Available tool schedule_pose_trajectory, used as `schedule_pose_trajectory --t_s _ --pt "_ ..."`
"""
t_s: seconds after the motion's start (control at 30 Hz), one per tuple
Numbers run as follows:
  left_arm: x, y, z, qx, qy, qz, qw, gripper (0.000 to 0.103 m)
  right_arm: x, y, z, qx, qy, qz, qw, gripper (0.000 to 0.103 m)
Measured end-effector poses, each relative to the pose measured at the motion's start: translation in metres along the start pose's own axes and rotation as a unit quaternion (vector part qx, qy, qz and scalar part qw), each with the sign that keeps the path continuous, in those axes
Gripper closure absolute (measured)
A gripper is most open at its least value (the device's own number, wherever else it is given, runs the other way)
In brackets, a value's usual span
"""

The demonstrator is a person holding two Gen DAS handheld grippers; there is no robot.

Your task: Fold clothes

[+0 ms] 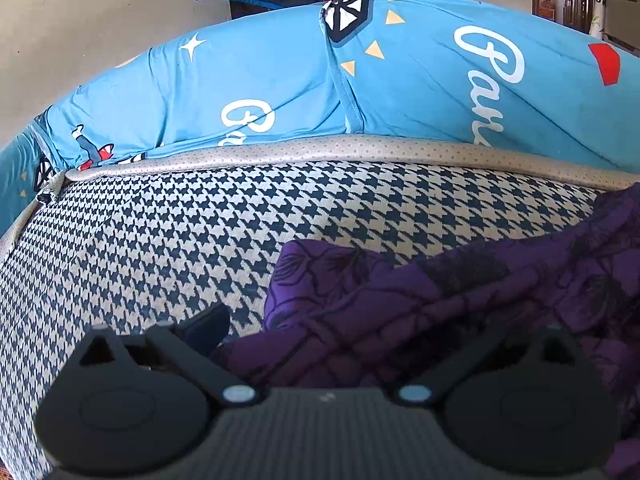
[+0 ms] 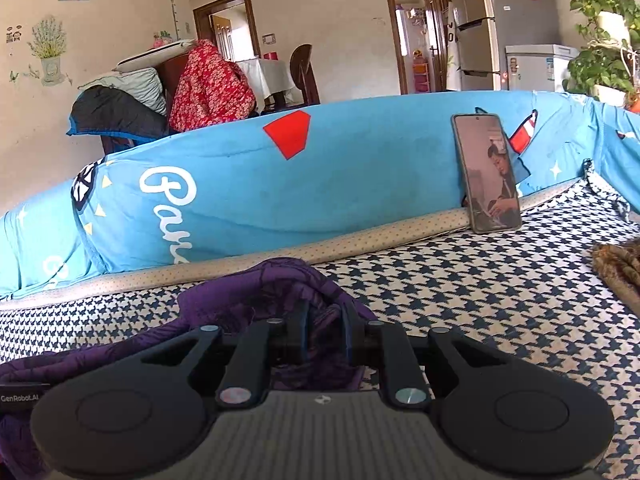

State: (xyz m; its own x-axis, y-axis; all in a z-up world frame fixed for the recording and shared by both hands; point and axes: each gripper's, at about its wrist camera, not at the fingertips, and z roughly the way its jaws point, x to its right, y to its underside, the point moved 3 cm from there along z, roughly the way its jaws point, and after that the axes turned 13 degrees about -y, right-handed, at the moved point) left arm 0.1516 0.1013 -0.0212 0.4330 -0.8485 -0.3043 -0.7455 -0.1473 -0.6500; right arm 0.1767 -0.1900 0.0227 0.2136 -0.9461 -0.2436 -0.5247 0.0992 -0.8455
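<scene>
a crumpled garment [image 2: 256, 300] lies on the mattress [image 2: 460, 288], in front of the long bolster [image 2: 320, 184] along its far edge. a phone [image 2: 486, 172] leans upright against the bolster, right of the garment. behind the bolster, clothes [image 2: 208, 84] are piled on furniture.

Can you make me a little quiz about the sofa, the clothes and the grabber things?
1. What is the right gripper pinching? A a pillow, B the purple garment, C a plant.
2. True or false: the phone lies flat on the houndstooth cushion.
3. Fill the gap: the left gripper is ____ (open or shut).

Key: 1 B. 2 False, it leans upright against the blue backrest. 3 open.
</scene>
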Motion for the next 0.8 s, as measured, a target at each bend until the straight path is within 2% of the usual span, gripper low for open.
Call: schedule_pose_trajectory --t_s 0.4,0.43,0.47,0.5,0.57,0.73,0.8 --pt "0.009 0.004 -0.005 0.011 -0.004 0.016 0.9998 0.000 0.045 -0.005 -0.026 0.018 0.064 -0.007 0.998 0.087" --pt "0.009 0.004 -0.005 0.011 -0.005 0.016 0.9998 0.000 0.048 -0.005 -0.029 0.019 0.069 -0.008 0.997 0.088" --pt "0.009 0.004 -0.005 0.012 -0.006 0.016 0.9998 0.000 0.052 -0.005 -0.031 0.021 0.076 -0.008 0.997 0.097" --pt "0.009 0.004 -0.005 0.013 -0.007 0.017 0.9998 0.000 0.057 -0.006 -0.034 0.024 0.088 -0.008 0.996 0.099" --pt "0.010 0.004 -0.006 0.014 -0.009 0.017 0.9997 0.000 0.067 -0.008 -0.039 0.028 0.102 -0.001 0.994 0.099" --pt "0.011 0.005 -0.008 0.016 -0.010 0.019 0.9996 0.000 0.082 -0.001 -0.035 0.008 0.060 0.032 0.998 0.099" --pt "0.011 0.005 -0.008 0.016 -0.011 0.019 0.9996 0.000 0.088 0.001 -0.034 0.000 0.044 0.045 0.998 0.096"
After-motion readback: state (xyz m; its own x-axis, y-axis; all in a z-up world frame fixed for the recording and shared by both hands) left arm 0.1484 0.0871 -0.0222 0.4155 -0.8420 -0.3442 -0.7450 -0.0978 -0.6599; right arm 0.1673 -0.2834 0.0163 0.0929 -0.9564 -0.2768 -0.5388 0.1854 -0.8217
